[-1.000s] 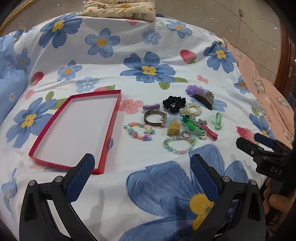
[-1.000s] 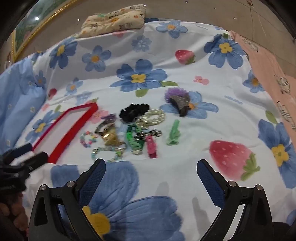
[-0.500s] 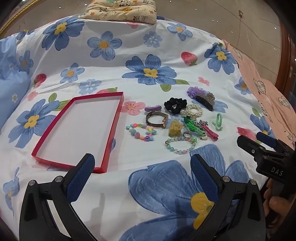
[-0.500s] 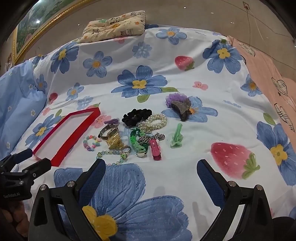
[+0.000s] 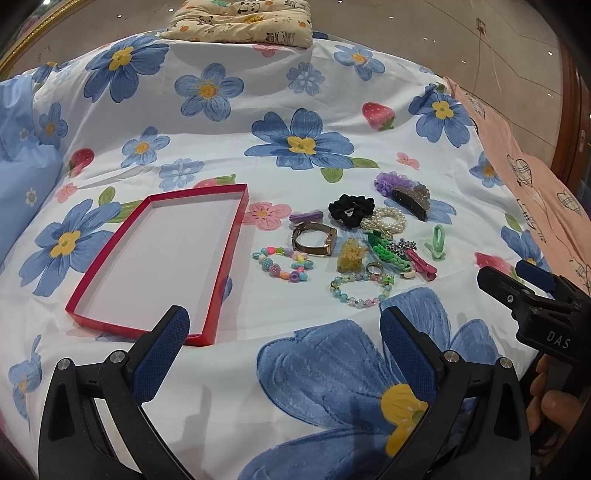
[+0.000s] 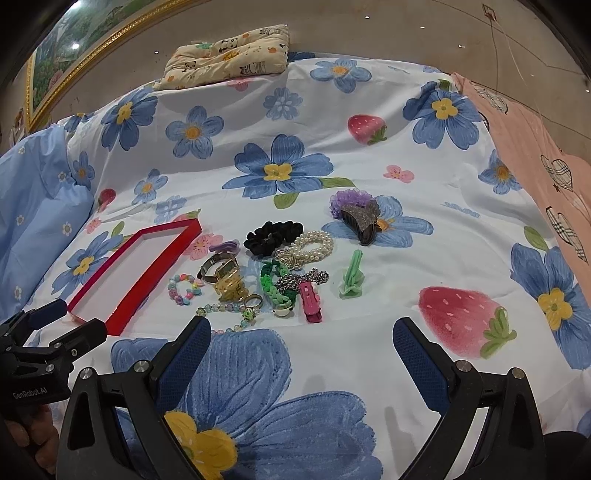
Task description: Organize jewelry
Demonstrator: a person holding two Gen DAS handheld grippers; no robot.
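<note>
A shallow red box (image 5: pixel 236 221) with a white floor lies empty on the flowered bedsheet, left of a cluster of jewelry; it also shows in the right wrist view (image 6: pixel 129 291). The cluster holds a black scrunchie (image 5: pixel 351 210), a pearl bracelet (image 5: pixel 389 218), a metal band (image 5: pixel 314 240), a coloured bead bracelet (image 5: pixel 282 264), a pastel bead bracelet (image 5: pixel 356 293), a green woven band (image 5: pixel 388 249), a pink clip (image 6: pixel 310 301) and a green clip (image 6: pixel 352 277). My left gripper (image 5: pixel 284 332) is open and empty, short of the box and cluster. My right gripper (image 6: pixel 301 341) is open and empty, just short of the cluster.
A dark claw clip on a purple scrunchie (image 5: pixel 402 190) lies at the cluster's far right. A small patterned pillow (image 5: pixel 240 18) sits at the far end of the bed. A pink cloth (image 5: pixel 535 192) covers the right edge, a blue pillow (image 6: pixel 37 206) the left.
Both grippers have pulled back and up a little, so the box and the jewelry sit lower and farther in view. Both stay open and empty.
</note>
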